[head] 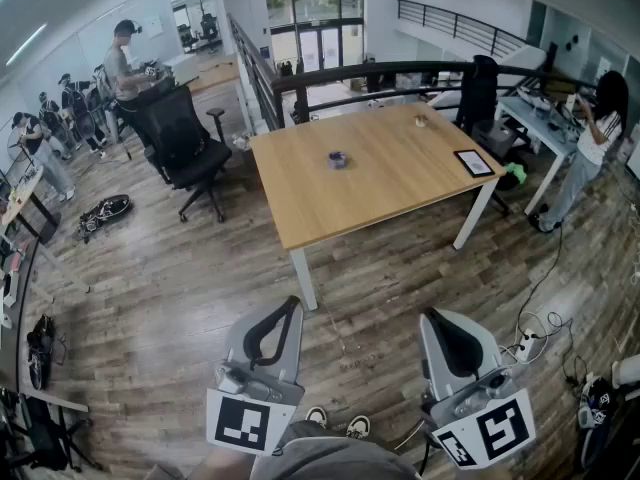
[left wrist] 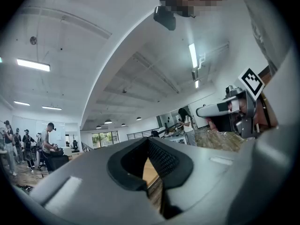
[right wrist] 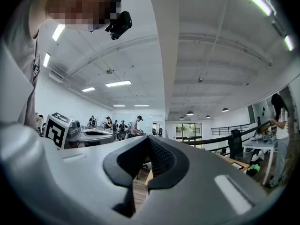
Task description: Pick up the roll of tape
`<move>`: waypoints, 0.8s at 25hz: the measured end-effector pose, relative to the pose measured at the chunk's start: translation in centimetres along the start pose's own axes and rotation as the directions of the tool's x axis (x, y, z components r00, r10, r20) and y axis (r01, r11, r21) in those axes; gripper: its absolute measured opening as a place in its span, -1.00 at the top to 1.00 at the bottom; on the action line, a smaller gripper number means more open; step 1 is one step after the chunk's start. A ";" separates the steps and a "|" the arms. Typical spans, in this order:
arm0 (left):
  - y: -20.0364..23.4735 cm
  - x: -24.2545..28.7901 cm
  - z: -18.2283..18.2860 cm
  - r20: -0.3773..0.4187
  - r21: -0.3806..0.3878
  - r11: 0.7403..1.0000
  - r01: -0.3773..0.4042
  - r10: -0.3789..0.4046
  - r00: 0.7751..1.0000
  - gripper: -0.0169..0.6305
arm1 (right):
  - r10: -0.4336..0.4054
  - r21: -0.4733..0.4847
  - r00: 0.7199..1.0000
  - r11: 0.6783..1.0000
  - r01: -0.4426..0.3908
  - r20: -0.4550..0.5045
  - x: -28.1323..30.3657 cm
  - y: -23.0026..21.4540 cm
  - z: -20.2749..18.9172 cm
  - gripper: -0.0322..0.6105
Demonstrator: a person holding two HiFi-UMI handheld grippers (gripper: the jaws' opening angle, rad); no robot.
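While across wood floor [head: 200,288] from the table edge [head: 390,214], left tongs [head: 291,305] and right tongs [head: 431,315] together.

The person holds both grippers out in front, side by side and well apart, each pointing forward and level. The left gripper [head: 291,306] has its jaws closed tip to tip, with nothing between them. The right gripper [head: 433,317] is posed the same way, its jaws pressed together and empty.
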State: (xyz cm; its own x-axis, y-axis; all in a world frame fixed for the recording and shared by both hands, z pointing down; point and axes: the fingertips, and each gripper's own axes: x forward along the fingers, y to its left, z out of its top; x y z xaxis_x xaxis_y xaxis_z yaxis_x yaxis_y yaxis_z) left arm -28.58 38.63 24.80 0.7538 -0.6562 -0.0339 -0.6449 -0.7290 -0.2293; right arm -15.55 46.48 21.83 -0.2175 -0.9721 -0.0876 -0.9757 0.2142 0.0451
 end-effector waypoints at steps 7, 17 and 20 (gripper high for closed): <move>-0.5 -1.0 0.3 0.002 -0.014 1.000 0.010 -0.010 1.000 0.94 | -0.026 0.039 0.999 0.999 0.024 0.036 -1.3 0.3 0.7 0.87; -2.0 -0.3 0.3 -0.003 -0.012 1.000 0.028 -0.028 1.000 0.94 | -0.028 0.046 0.999 0.999 0.027 0.018 -2.4 -0.6 0.2 0.87; -2.7 0.1 0.3 -0.005 -0.003 0.999 0.032 -0.032 0.999 0.95 | -0.029 0.050 0.999 0.998 0.028 0.015 -2.9 -1.1 -0.1 0.87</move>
State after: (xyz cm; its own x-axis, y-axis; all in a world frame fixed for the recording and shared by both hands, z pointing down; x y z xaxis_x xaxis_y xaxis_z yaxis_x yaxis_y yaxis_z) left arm -26.72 40.62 25.12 0.7732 -0.6338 -0.0218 -0.6212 -0.7501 -0.2269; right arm -13.81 49.00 22.17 -0.1894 -0.9764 -0.1036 -0.9815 0.1911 -0.0073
